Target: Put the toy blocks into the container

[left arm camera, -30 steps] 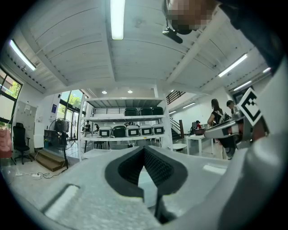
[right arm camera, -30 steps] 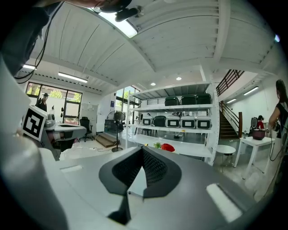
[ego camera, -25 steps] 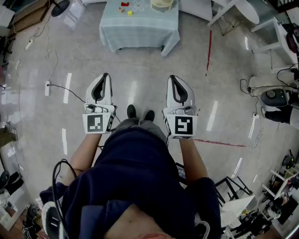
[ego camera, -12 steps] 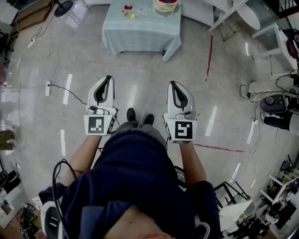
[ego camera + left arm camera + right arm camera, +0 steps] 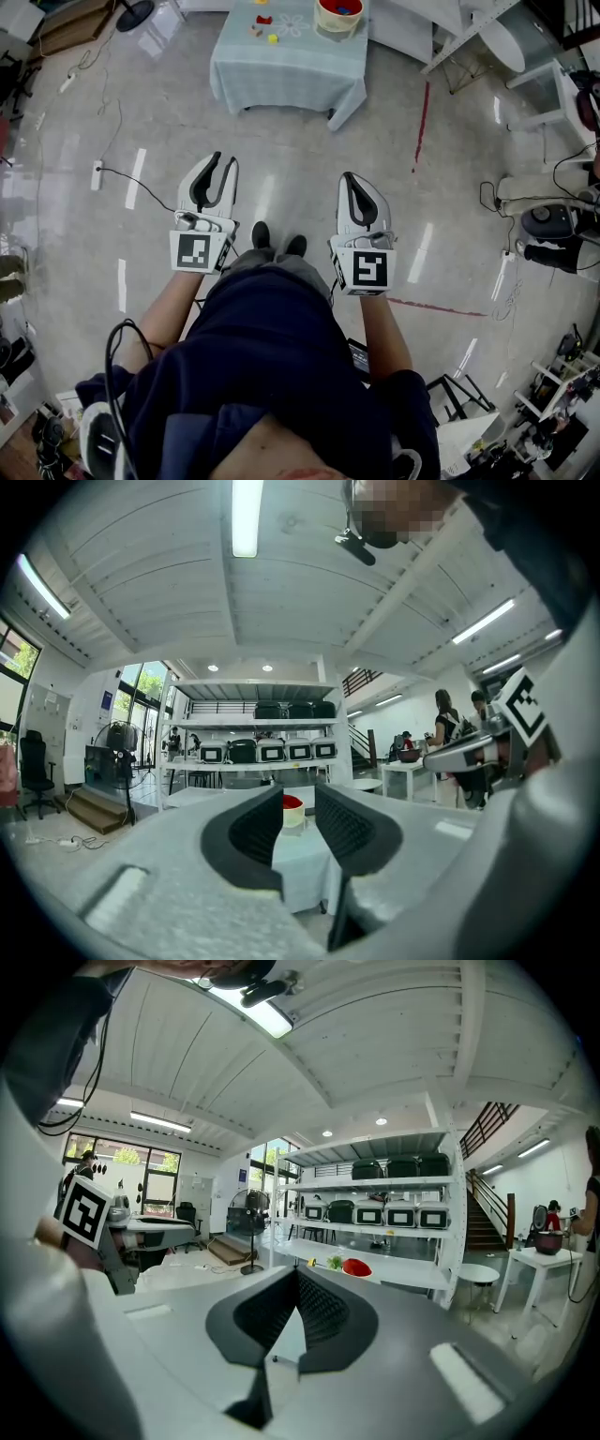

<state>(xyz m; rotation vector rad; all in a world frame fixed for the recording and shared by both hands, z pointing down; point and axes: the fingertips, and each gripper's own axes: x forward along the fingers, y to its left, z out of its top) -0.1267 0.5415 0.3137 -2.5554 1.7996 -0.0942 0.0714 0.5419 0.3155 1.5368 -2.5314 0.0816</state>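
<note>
Far ahead stands a table with a pale blue cloth (image 5: 281,70). On it lie small toy blocks, a red one (image 5: 263,19) and a yellow one (image 5: 273,38), beside a cream container with a red inside (image 5: 339,13). My left gripper (image 5: 226,161) is held level over the floor, well short of the table. Its jaws have just been opening and stand slightly apart with nothing between them. Through that gap (image 5: 298,799) the container (image 5: 292,810) shows in the distance. My right gripper (image 5: 349,176) is shut and holds nothing, its tips meeting (image 5: 296,1274).
Grey polished floor lies between me and the table. A power strip with cables (image 5: 95,174) is at the left, a red tape line (image 5: 420,103) runs at the right, and white furniture (image 5: 487,23) stands beyond it. My shoes (image 5: 277,241) show below the grippers.
The left gripper's jaws have parted from shut to a narrow gap. More of the table and the container has come into the head view. Both hands stay put.
</note>
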